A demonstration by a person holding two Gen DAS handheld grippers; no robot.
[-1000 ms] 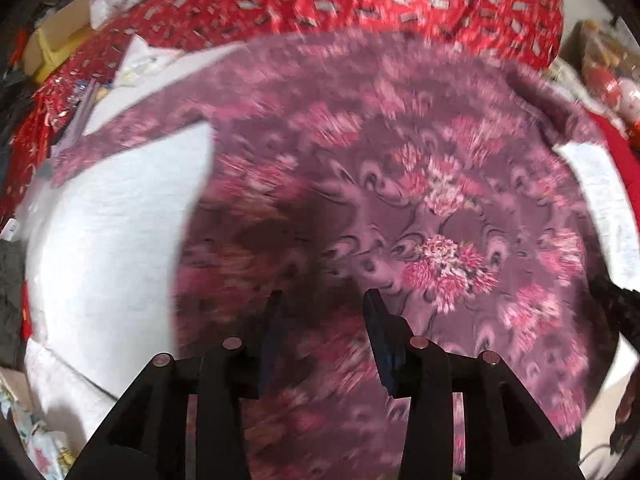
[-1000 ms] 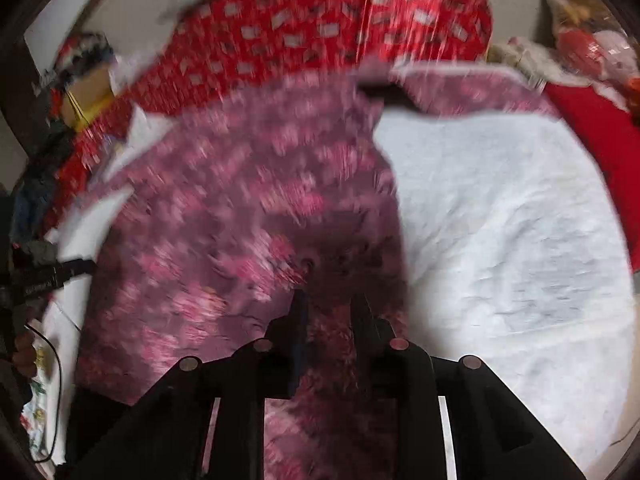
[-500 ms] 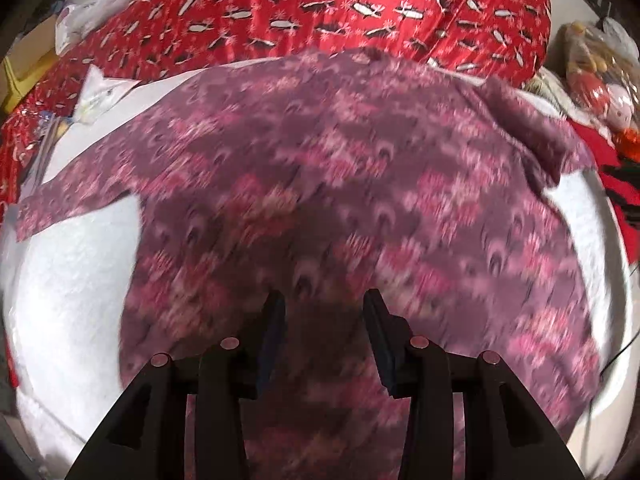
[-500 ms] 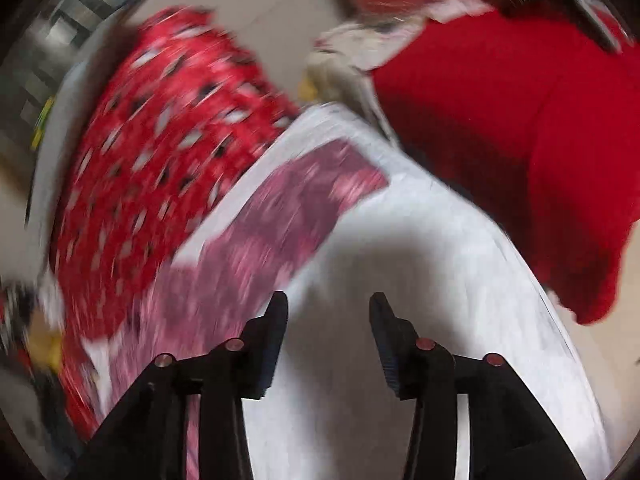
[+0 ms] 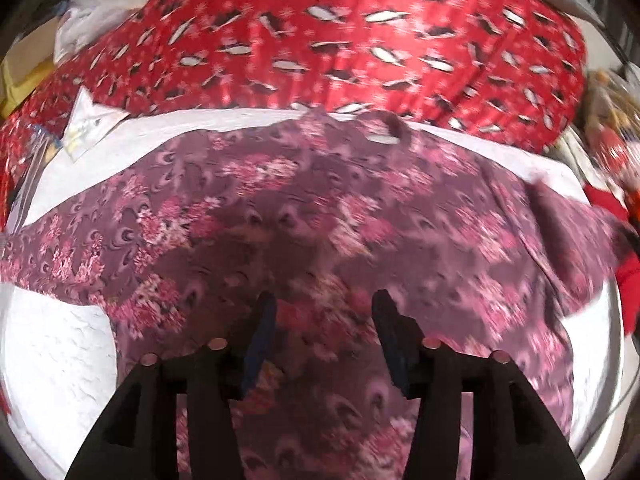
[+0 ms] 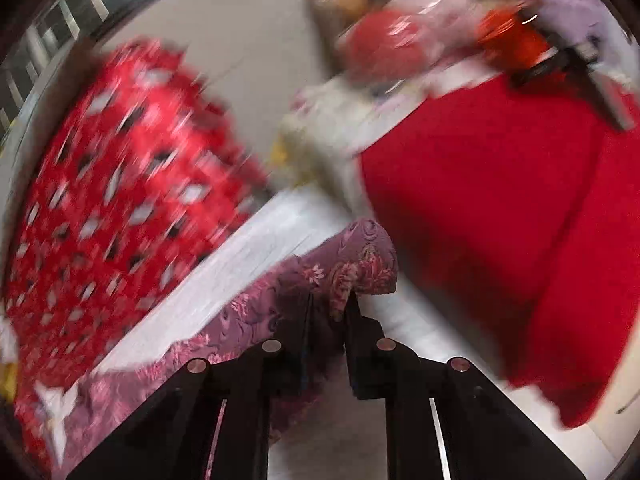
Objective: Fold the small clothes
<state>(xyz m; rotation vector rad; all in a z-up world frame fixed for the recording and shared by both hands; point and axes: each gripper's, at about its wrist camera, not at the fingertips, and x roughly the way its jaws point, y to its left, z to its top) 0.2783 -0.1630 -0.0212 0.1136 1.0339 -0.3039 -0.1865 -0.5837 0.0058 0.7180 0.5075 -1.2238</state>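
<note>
A purple garment with pink flowers point(image 5: 360, 208) lies spread flat on a white padded surface point(image 5: 52, 352), its sleeves reaching out to the left and right. My left gripper point(image 5: 323, 298) hovers over the near part of the garment. Its jaws are opening, and the cloth lies under them without being pinched. In the right wrist view, the end of one sleeve point(image 6: 360, 264) bunches up between the fingers of my right gripper point(image 6: 330, 300). Those jaws are closing on the sleeve. This view is blurred.
A red cloth with a penguin pattern point(image 5: 360, 40) lies beyond the white surface. A plain red fabric point(image 6: 500, 220) lies to the right of the sleeve. Bags and loose clutter point(image 6: 400, 40) sit at the far right. A white paper scrap point(image 5: 88, 124) rests at the left edge.
The left gripper slid across the garment and its jaws spread wider. The right gripper swung from the garment's body to the right sleeve, opened, then closed on the sleeve's end.
</note>
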